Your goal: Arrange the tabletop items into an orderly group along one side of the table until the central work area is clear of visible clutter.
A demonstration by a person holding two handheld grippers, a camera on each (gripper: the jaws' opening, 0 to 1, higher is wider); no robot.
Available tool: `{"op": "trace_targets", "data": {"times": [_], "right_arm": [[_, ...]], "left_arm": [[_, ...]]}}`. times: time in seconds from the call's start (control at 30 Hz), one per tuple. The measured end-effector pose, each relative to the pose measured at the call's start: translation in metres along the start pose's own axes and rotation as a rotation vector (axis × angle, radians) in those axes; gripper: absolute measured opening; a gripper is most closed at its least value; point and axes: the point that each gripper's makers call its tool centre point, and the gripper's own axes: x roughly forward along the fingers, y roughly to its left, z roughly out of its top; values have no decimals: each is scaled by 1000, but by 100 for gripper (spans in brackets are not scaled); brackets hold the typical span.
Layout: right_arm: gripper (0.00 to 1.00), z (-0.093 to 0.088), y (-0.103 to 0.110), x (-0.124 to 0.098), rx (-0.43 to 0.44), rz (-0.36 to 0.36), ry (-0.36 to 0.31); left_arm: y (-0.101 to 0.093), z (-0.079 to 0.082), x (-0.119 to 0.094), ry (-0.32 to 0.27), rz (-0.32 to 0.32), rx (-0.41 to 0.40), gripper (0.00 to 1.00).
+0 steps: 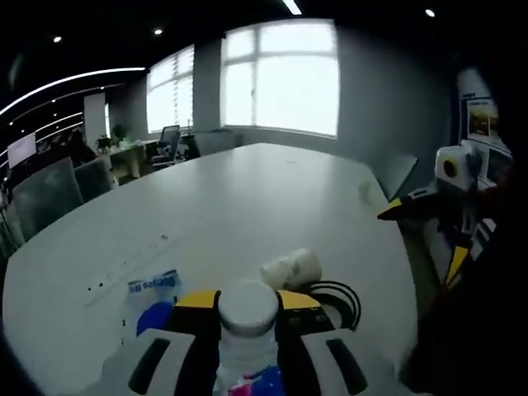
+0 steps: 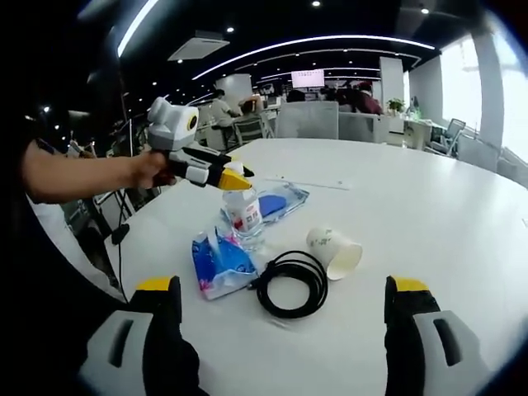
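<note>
Your left gripper point(image 2: 235, 177) clamps the water bottle point(image 2: 245, 216) at frame centre; right gripper point(image 2: 280, 309) gapes empty. Paper cup point(image 2: 334, 250), cable coil point(image 2: 291, 283) and blue packets point(image 2: 219, 262) remain ungrouped.

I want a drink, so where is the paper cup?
In the right gripper view the paper cup lies tipped on its side on the white table, just right of the coiled black cable, near the water bottle.

Clear plastic bottle point(image 2: 245, 216), matt paper cup point(image 2: 333, 250), glossy blue packet point(image 2: 218, 263)
</note>
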Motion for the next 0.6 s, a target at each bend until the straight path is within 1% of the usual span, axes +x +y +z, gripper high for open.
{"op": "trace_targets", "data": {"times": [0.03,0.07,0.17,0.3,0.47,0.6], "right_arm": [[100,0,0,0,0,-1,-1],[100,0,-2,-1,-2,-5,-2],[99,0,-5,-2,4,-5,-6],[99,2,-8,-2,9,-9,-12],[99,5,-11,1,11,-10,-23],[99,8,-13,4,6,-11,-25]], "left_arm": [[1,0,0,0,4,-4,22],[0,4,-1,-11,9,-29,22],[2,7,-3,-18,1,-59,22],[5,16,-9,-24,1,-52,22],[16,32,-26,-42,10,-44,22],[28,41,-39,-49,23,-49,22]]}}
